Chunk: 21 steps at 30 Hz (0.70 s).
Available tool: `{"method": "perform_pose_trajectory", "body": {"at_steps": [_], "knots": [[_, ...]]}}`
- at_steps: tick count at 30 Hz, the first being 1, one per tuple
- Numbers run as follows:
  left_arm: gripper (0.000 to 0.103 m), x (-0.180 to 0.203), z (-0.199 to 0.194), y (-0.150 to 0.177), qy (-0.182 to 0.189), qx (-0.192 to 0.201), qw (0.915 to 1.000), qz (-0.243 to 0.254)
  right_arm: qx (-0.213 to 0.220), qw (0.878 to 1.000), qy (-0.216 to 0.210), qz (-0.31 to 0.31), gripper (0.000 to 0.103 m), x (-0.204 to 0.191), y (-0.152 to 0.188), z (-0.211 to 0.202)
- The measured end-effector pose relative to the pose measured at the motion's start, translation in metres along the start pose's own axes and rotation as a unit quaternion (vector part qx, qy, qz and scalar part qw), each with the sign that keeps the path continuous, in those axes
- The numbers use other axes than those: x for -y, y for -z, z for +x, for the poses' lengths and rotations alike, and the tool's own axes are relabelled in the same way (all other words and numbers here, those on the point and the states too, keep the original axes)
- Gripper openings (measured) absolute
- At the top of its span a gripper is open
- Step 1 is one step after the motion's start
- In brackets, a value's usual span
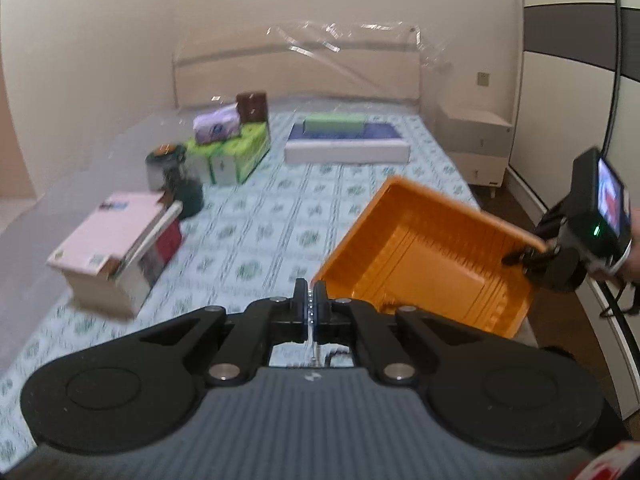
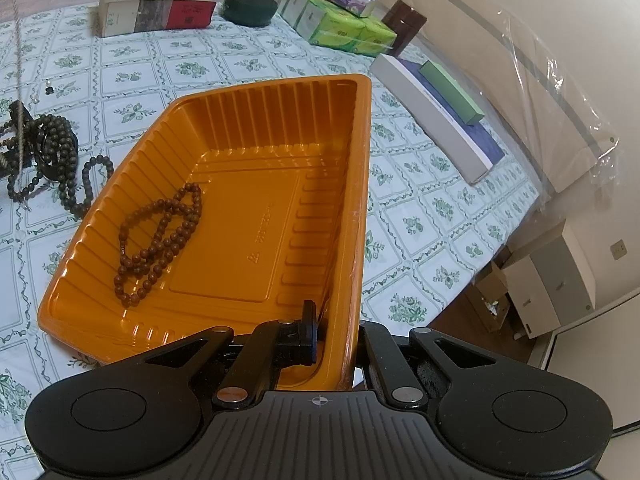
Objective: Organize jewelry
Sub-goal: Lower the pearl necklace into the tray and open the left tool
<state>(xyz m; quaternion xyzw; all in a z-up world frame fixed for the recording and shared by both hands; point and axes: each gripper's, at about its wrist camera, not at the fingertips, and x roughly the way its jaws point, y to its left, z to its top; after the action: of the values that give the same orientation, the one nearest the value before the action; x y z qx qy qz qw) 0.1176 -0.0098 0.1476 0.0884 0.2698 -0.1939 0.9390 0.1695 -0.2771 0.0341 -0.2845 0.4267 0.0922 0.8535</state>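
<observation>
On the bed, right tongs [image 2: 332,334] clamping orange tray [image 2: 256,184] rim, left tongs [image 1: 311,300] pinching silver chain [image 1: 311,312].

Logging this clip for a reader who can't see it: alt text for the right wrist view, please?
The right hand-held gripper is shut on the rim of an orange tray holding one brown bead strand. The tray rests on a floral cloth, with a pile of dark bead strands at left.
</observation>
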Motion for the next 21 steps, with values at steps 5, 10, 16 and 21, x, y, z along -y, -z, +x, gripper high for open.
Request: {"method": "perform_pose_trajectory", "body": {"at_steps": [5, 10, 16, 21], "knots": [[0.001, 0.012, 0.000, -0.023, 0.017, 0.019, 0.9996, 0.010, 0.000, 1.000, 0.000, 0.000, 0.004, 0.000, -0.001, 0.000], [0.001, 0.024, 0.001, -0.045, 0.036, 0.040, 0.9985, 0.013, 0.000, 1.000, 0.000, 0.000, 0.004, 0.000, -0.001, 0.000], [0.001, 0.047, 0.010, -0.068, 0.072, 0.055, 0.9958, 0.016, 0.001, 1.000, 0.000, 0.000, 0.004, 0.000, 0.000, 0.000], [0.001, 0.067, 0.031, -0.075, 0.106, 0.041, 0.9933, 0.020, 0.001, 1.000, 0.000, 0.001, 0.004, 0.000, -0.001, 0.001]]}}
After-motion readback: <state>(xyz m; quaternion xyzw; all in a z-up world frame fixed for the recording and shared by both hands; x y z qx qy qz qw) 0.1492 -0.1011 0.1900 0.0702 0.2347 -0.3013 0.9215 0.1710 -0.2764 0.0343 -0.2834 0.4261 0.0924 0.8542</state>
